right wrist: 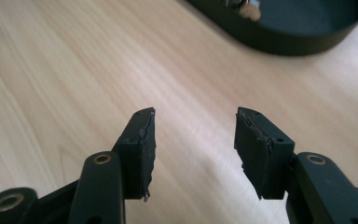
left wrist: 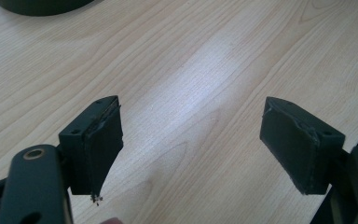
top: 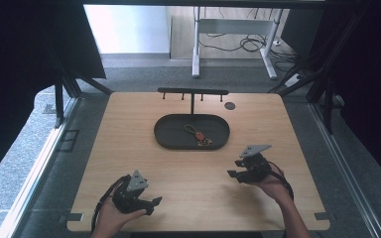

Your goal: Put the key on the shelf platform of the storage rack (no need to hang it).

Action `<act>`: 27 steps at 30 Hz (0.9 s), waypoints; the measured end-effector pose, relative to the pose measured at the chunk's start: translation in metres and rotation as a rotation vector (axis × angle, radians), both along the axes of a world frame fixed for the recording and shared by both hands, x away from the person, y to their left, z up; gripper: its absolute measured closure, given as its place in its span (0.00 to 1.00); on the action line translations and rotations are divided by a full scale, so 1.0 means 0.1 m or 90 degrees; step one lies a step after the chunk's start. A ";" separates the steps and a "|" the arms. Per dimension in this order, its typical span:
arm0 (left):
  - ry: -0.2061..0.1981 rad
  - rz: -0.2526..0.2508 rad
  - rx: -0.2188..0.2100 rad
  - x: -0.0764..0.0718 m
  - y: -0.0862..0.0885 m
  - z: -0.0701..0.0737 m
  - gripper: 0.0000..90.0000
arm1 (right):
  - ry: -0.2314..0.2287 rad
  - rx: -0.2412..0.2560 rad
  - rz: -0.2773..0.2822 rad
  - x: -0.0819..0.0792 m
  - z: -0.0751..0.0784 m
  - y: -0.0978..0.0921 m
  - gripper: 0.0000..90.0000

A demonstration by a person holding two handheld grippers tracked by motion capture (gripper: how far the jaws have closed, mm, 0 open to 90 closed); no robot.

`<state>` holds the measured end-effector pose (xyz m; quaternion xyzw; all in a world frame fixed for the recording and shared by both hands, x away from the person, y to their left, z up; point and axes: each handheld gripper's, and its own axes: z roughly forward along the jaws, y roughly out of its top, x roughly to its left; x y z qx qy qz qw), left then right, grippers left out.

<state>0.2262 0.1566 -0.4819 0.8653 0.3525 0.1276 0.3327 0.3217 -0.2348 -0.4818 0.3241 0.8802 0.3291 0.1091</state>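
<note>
Right, both jaws stand wide and empty: the left hand-held gripper at lower left, the right hand-held gripper at lower right of the desk. Up at centre, the oval black tray holds a small corded keychain, lying diagonally, nearer the right one.

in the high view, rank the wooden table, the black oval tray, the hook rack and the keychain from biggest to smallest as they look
1. Wooden table, by far the largest.
2. Black oval tray.
3. Hook rack: its bar spans nearly the tray's width but is far thinner.
4. Keychain, lying small inside the tray.
</note>
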 end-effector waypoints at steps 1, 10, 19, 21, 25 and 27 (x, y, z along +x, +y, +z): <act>0.001 0.001 -0.001 0.00 0.00 0.00 0.24 | 0.000 0.002 0.000 -0.04 -0.02 -0.02 0.54; 0.004 0.000 0.004 0.00 -0.04 -0.03 0.24 | 0.025 -0.001 -0.008 -0.28 -0.32 -0.16 0.54; 0.003 -0.007 0.005 0.00 -0.05 -0.03 0.24 | -0.002 0.011 -0.015 -0.31 -0.29 -0.19 0.53; 0.003 -0.007 0.005 0.00 -0.05 -0.03 0.24 | -0.007 0.012 -0.018 -0.31 -0.28 -0.19 0.52; 0.002 -0.006 0.000 0.00 -0.04 -0.01 0.24 | -0.024 0.029 -0.040 -0.32 -0.28 -0.25 0.47; 0.002 -0.003 -0.002 0.00 -0.03 0.00 0.24 | -0.025 0.033 -0.047 -0.32 -0.28 -0.27 0.46</act>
